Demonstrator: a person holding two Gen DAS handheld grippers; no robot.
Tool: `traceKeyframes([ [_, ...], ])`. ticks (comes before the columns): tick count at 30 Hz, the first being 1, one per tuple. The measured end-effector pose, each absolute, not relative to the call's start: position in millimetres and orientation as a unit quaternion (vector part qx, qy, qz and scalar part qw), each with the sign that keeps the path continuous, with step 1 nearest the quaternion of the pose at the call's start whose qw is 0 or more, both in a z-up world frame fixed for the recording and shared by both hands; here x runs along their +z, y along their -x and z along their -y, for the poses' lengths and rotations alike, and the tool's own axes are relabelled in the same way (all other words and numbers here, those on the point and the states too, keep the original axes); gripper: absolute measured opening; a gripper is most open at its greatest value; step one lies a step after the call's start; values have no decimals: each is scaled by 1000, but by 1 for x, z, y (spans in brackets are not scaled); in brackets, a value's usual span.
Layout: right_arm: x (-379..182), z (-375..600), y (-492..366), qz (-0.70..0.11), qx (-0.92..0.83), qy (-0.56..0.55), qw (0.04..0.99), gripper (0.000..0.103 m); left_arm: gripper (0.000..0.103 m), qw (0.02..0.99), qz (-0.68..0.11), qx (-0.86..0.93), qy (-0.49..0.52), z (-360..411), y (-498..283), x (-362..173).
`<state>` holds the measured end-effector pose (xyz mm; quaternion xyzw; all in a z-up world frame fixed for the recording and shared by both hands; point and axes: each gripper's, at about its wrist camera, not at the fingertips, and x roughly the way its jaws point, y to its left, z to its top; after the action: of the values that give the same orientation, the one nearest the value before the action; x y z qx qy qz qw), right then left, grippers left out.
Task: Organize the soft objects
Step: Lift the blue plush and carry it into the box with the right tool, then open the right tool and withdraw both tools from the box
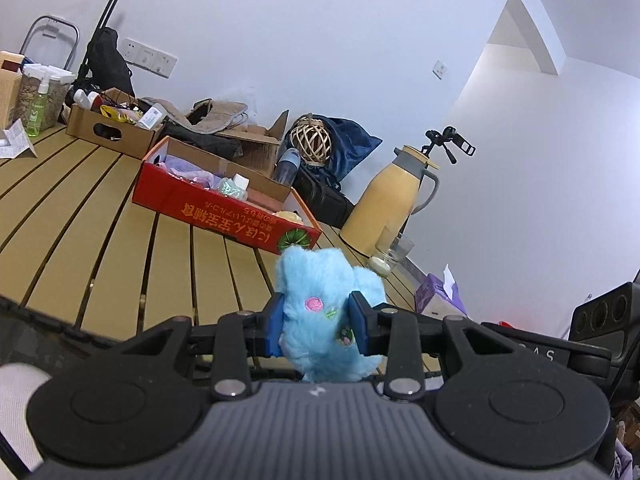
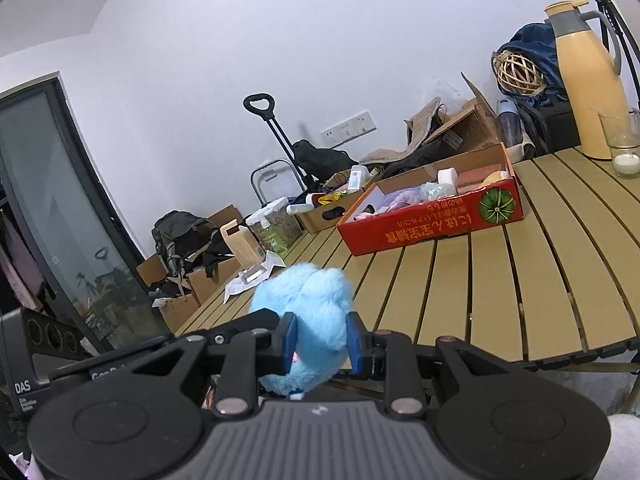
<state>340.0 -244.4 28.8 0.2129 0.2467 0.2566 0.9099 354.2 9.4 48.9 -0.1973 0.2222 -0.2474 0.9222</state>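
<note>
Between the blue pads of the left gripper [image 1: 317, 327] sits a fluffy blue plush toy [image 1: 320, 300], jaws clamped on its sides. Left wrist view shows the embroidered face: pink spot, green stitches. Right gripper [image 2: 321, 343] is likewise closed on blue fur [image 2: 308, 304]; whether it is the same plush toy cannot be told. Right wrist view shows only plain fur, with a small tag at the bottom edge.

Beyond the jaws in both views: slatted wooden table [image 1: 100, 216], red cardboard box [image 1: 224, 204] with soft items inside. Ahead-right of the left jaws, a yellow thermos jug [image 1: 384, 200] and a glass with a candle [image 1: 390, 252].

Only the right wrist view shows a glass door [image 2: 52, 208] far left and a dark backpack [image 2: 184, 236] on cartons. Only the left view shows a purple packet [image 1: 436, 292] just right of the jaws.
</note>
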Motion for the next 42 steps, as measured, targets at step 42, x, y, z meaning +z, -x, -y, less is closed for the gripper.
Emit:
traceKeyframes([
  [42, -26, 267, -790, -363, 85, -47, 927, 16, 41, 901, -349, -225, 125, 68, -790, 2],
])
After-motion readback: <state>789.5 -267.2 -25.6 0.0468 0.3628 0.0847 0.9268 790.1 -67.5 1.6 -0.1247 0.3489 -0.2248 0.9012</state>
